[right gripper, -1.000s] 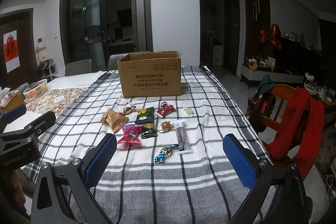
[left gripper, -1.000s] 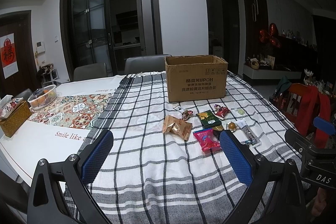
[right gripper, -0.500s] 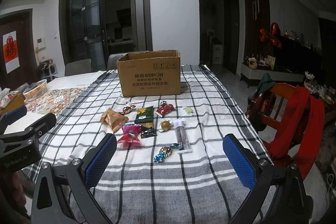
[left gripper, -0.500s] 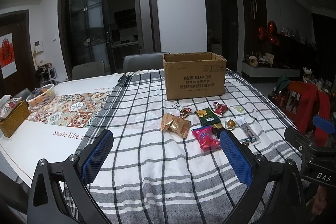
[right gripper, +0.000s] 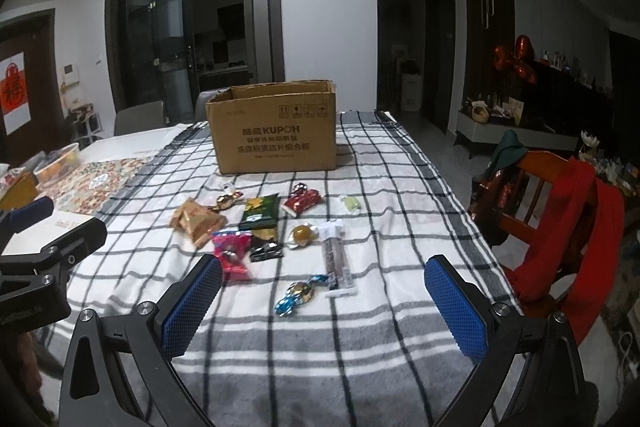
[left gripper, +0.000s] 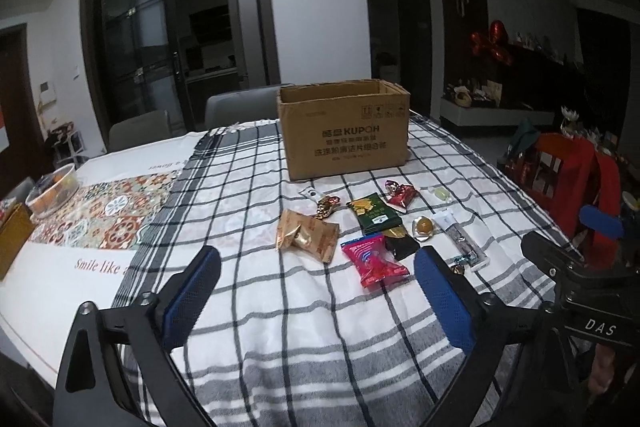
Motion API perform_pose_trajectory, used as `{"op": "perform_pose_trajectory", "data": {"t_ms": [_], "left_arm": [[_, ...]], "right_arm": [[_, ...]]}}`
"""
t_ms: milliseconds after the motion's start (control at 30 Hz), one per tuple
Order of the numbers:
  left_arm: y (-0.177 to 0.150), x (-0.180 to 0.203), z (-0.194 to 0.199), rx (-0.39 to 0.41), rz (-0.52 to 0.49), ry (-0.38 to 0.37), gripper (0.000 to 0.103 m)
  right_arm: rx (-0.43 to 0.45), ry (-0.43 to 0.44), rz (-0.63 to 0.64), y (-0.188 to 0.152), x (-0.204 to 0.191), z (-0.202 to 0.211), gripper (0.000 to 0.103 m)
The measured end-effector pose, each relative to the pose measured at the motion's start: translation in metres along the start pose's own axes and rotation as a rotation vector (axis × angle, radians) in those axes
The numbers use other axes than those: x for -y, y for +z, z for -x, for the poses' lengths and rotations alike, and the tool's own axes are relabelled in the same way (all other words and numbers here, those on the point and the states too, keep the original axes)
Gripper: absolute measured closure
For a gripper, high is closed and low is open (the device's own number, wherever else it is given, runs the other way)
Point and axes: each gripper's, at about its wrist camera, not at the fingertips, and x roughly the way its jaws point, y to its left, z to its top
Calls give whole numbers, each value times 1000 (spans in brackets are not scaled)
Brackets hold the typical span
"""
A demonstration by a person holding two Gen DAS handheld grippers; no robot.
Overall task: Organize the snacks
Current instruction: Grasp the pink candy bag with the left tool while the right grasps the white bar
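Note:
An open brown cardboard box stands on the checked tablecloth. Several small snacks lie in front of it: a tan packet, a pink packet, a green packet, a red packet, a long clear stick pack and a blue foil candy. My left gripper is open and empty above the cloth, short of the snacks. My right gripper is open and empty, its fingers either side of the blue candy's near end.
A white patterned mat covers the table's left part, with a clear bowl and a wicker box. A wooden chair with a red garment stands at the table's right edge. Grey chairs stand behind the table.
Both grippers have moved a little forward and tilted slightly, so the box and snacks sit a bit nearer. Both stay open and nothing on the table has moved.

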Motion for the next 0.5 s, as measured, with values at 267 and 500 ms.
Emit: {"op": "perform_pose_trajectory", "data": {"t_ms": [267, 500], "left_arm": [[8, 16, -38, -49, -25, -45, 13], [9, 30, -78, -117, -30, -76, 20]], "right_arm": [[-49, 9, 7, 9, 9, -38, 7], [-131, 55, 2, 11, 13, -77, 17]]}}
